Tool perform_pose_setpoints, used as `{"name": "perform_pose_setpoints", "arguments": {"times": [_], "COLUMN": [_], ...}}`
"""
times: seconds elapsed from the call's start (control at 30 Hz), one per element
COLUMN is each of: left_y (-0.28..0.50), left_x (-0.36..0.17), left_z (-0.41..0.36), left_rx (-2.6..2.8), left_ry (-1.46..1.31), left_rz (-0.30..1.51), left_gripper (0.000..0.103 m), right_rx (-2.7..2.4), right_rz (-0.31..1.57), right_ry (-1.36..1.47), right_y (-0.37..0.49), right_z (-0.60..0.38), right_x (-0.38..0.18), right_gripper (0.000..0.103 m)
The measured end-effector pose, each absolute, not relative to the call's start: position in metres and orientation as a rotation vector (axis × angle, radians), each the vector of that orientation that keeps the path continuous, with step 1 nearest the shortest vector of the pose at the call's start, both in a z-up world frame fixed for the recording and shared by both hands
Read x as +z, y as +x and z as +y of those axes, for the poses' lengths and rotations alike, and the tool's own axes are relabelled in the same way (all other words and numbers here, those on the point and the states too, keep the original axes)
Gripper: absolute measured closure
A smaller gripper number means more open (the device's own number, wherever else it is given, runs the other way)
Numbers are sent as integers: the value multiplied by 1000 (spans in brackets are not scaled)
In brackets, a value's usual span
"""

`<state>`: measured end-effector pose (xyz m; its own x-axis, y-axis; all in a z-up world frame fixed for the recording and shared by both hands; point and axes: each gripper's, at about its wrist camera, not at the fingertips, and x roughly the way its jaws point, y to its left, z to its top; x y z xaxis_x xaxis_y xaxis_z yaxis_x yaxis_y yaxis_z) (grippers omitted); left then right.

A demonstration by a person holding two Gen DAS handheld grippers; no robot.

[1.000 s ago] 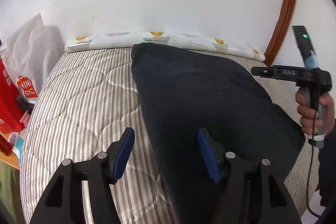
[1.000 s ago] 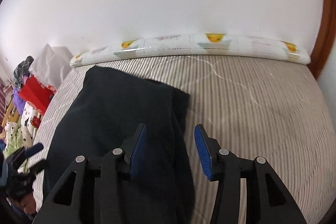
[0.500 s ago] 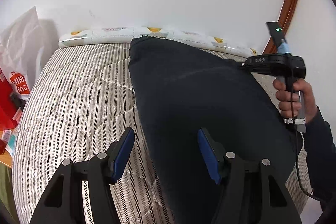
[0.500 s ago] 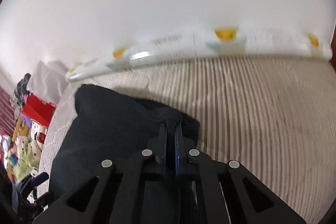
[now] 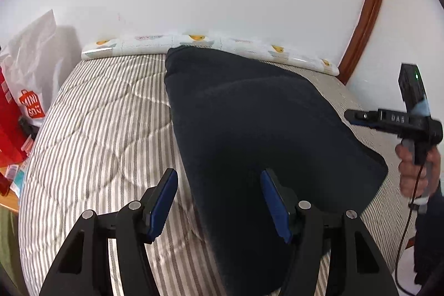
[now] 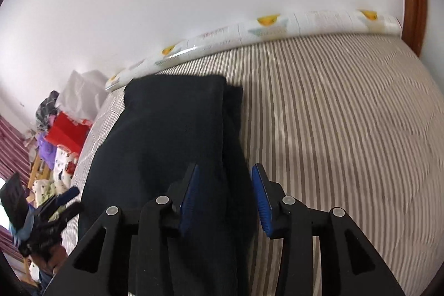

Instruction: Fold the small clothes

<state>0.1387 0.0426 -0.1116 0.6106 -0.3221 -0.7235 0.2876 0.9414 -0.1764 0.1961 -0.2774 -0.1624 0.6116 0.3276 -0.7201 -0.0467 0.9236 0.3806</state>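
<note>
Dark garment (image 5: 258, 135) lies folded on the striped mattress (image 5: 105, 129), long axis running from the near edge toward the far edge at the wall. Far end just short of the printed bolster (image 5: 249, 46) along that edge. In the right wrist view a second layer (image 6: 233, 113) shows along its right side. Near end cut off below both views; kind of garment hard to make out.

Left gripper (image 5: 219, 201): fingers apart, straddling the garment's left edge, gripping nothing. Right gripper (image 6: 224, 199): fingers apart over the garment's right edge, gripping nothing; whether the pads touch cloth, cannot tell.

White shopping bag (image 5: 33, 68) beyond the mattress's left edge.
</note>
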Motion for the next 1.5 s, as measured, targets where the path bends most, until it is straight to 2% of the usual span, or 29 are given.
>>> {"name": "perform_pose_setpoints", "arguments": {"times": [0.1,0.13,0.17,0.2,0.3,0.5,1.07,1.3,1.4,1.43,1.47,1.5], "left_y": [131,130,129,127,122,112,83,61,45,39,35,29], "left_x": [-113,-114,-115,-116,-117,-120,-121,-105,-94,-90,-86,-81], "left_z": [39,39,38,38,43,45,44,47,48,49,50,51], "left_rx": [-356,-354,-349,-338,-331,-323,-232,-201,-209,-209,-209,-208], "left_ry": [-27,-21,-13,-5,-17,-27,-35,-42,-53,-62,-68,-77], "left_rz": [849,846,843,841,842,852,837,825,801,794,788,778], "left_gripper": [43,43,43,43,43,43,42,42,42,42,41,40], "right_rx": [254,274,309,300,251,211,49,24,3,-17,-34,-47], "right_rz": [870,874,870,863,761,783,739,773,773,765,757,746], "right_ry": [416,431,440,427,406,377,294,269,257,242,225,210], "right_y": [180,178,178,178,164,154,79,67,56,50,45,40], "right_z": [-279,-276,-272,-270,-282,-279,-274,-269,-264,-260,-257,-254], "right_x": [-175,-177,-183,-184,-175,-171,-176,-167,-155,-148,-142,-137], "right_gripper": [65,68,91,100,100,99,80,54,50,46,36,30]}}
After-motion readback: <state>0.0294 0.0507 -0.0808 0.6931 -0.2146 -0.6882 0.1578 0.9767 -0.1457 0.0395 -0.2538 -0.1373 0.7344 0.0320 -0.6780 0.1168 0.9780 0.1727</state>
